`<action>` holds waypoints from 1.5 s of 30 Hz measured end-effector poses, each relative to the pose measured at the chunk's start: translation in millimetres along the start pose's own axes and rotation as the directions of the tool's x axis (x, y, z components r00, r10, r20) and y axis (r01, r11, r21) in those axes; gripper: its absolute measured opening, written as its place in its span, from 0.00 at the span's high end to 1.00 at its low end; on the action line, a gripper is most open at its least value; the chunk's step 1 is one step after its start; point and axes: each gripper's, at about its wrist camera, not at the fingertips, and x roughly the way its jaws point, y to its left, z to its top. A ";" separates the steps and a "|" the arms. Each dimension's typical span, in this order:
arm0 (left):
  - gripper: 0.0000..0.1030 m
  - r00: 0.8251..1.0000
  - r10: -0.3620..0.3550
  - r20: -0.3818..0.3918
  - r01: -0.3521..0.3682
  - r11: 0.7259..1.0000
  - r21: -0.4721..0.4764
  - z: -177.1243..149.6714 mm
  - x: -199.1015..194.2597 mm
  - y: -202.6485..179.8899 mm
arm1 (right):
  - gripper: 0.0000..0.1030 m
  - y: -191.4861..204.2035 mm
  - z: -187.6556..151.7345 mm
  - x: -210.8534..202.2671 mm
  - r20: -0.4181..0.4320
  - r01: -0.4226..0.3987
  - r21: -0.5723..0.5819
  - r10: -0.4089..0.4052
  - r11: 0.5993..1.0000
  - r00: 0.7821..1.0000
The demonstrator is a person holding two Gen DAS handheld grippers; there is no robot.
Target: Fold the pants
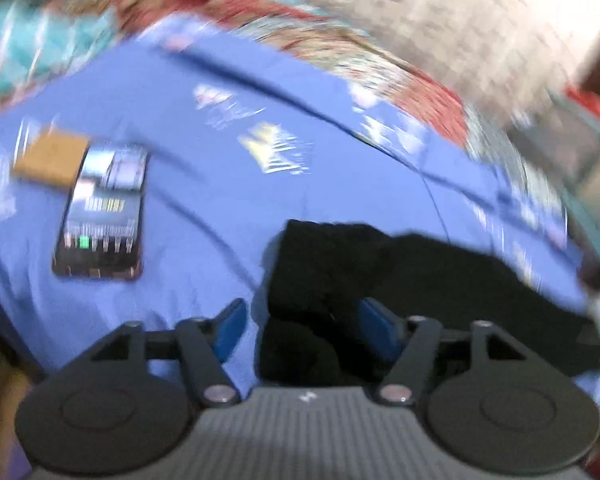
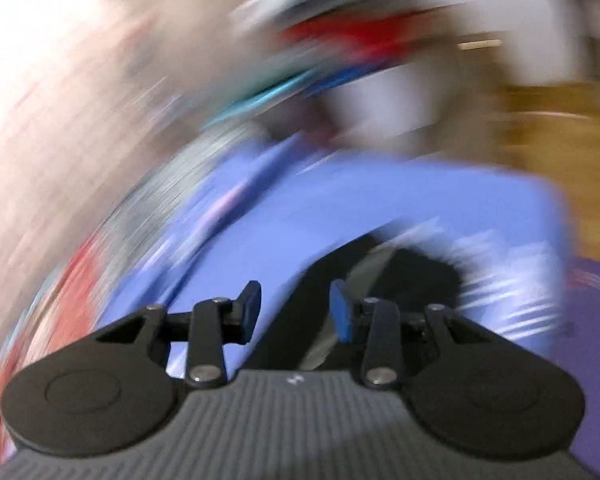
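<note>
One smartphone (image 1: 102, 212) and one tan card (image 1: 50, 158) lie at left on the blue sheet (image 1: 220, 184). One pair of black pants (image 1: 380, 276), bunched, sits lower centre-right. Left claw (image 1: 302, 326) tilts downward, fingers apart, empty; right claw (image 2: 296, 310) likewise apart over the blurred pants.

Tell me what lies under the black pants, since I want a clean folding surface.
The black fabric pants lie on a blue printed bedsheet, which shows on all sides of them. Whatever is directly beneath the bundle is covered, and blur hides finer detail.
</note>
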 end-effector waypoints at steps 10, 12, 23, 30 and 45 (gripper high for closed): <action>0.23 0.994 -0.100 -0.046 0.093 0.988 -0.124 -19.5 15.0 18.4 | 0.42 274.7 -251.1 -10.1 -0.773 -0.814 -0.507 0.267 0.285 0.575; 0.23 0.994 -0.100 -0.043 0.092 0.984 -0.153 -28.2 9.4 30.2 | 0.39 305.6 -297.0 -21.1 -0.821 -0.854 -0.506 0.238 0.118 0.519; 0.24 0.992 -0.121 -0.017 0.115 0.971 -0.208 -40.8 0.7 52.7 | 0.81 349.6 -367.8 3.1 -0.897 -0.899 -0.426 0.081 0.105 0.434; 0.24 0.981 -0.189 -0.046 0.177 0.965 -0.196 -42.6 20.1 36.0 | 0.86 333.0 -283.0 39.5 -0.897 -0.875 -0.053 0.361 0.482 0.254; 0.15 0.995 -0.100 0.001 0.097 0.965 -0.244 -26.0 9.5 63.0 | 0.88 312.6 -382.2 -9.8 -0.969 -0.915 -0.160 0.117 0.370 0.217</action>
